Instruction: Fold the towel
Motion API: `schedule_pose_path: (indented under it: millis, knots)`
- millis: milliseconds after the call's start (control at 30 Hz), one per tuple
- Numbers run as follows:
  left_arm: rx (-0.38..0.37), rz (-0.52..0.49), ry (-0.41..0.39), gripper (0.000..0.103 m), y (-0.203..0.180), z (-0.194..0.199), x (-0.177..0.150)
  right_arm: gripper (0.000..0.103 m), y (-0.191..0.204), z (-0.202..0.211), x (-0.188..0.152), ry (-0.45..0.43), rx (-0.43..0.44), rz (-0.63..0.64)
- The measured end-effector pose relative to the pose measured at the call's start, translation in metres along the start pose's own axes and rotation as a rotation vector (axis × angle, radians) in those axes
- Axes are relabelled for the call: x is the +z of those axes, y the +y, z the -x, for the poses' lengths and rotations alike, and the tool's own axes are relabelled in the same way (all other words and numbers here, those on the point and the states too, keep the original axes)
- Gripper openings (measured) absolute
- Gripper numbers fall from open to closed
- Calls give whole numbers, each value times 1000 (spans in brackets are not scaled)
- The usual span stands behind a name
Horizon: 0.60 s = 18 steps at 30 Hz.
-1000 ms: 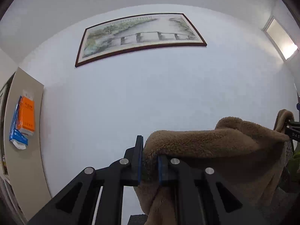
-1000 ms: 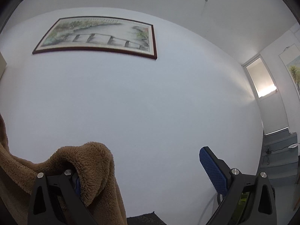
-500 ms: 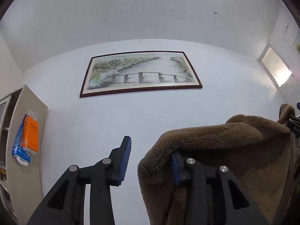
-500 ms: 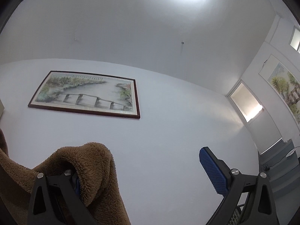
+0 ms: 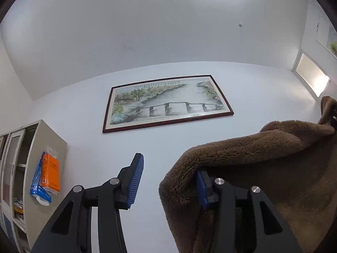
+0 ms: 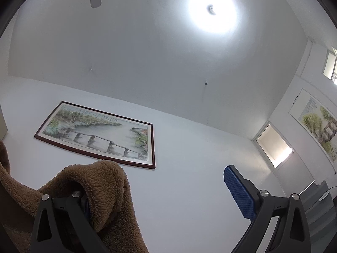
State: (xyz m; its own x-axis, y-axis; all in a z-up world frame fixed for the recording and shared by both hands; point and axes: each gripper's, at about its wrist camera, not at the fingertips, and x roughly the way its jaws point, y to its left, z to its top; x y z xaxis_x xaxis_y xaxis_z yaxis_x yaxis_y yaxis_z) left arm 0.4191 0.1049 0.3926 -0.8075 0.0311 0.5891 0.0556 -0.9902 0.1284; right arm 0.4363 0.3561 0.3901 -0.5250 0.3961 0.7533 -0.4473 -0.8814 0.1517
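The brown fluffy towel point(image 5: 273, 168) hangs draped over the right finger of my left gripper point(image 5: 169, 168). Its jaws are opening, and the blue left pad point(image 5: 135, 179) stands bare and apart from the cloth, so no pad presses on the towel. In the right wrist view another part of the towel point(image 6: 101, 181) lies over the left finger of my right gripper point(image 6: 160, 194). That gripper is wide open, and its blue right pad point(image 6: 238, 191) is bare. Both grippers point upward at the wall and ceiling. The towel's lower part is out of view.
A framed landscape painting point(image 5: 166, 103) hangs on the white wall ahead. At the left stands a beige cabinet point(image 5: 27, 154) with orange and blue packs point(image 5: 49, 175) on its side. A bright ceiling lamp point(image 6: 211, 9), a high window point(image 6: 273, 145) and a second painting point(image 6: 318, 126) are to the right.
The left jaws, shut on the towel's edge a second ago, have spread apart, leaving the cloth on the right finger. Both views have tilted upward toward the ceiling. The right gripper stayed open.
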Motion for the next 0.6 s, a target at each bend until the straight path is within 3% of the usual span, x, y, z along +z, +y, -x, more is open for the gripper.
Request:
schedule_pose_path:
  millis: [133, 267, 400, 600]
  knots:
    - [-24, 15, 56, 58, 11, -14, -4, 103, 11, -7, -9, 37, 15, 19]
    - [-34, 1, 163, 58, 9, -40, -36, 103, 32, -19, -45, 135, 61, 57]
    - [-57, 10, 341, 58, 14, -78, -93, 103, 57, -43, -111, 343, 155, 91]
    - [-94, 14, 616, 57, 8, -128, -204, 100, 81, -73, -245, 711, 323, 73]
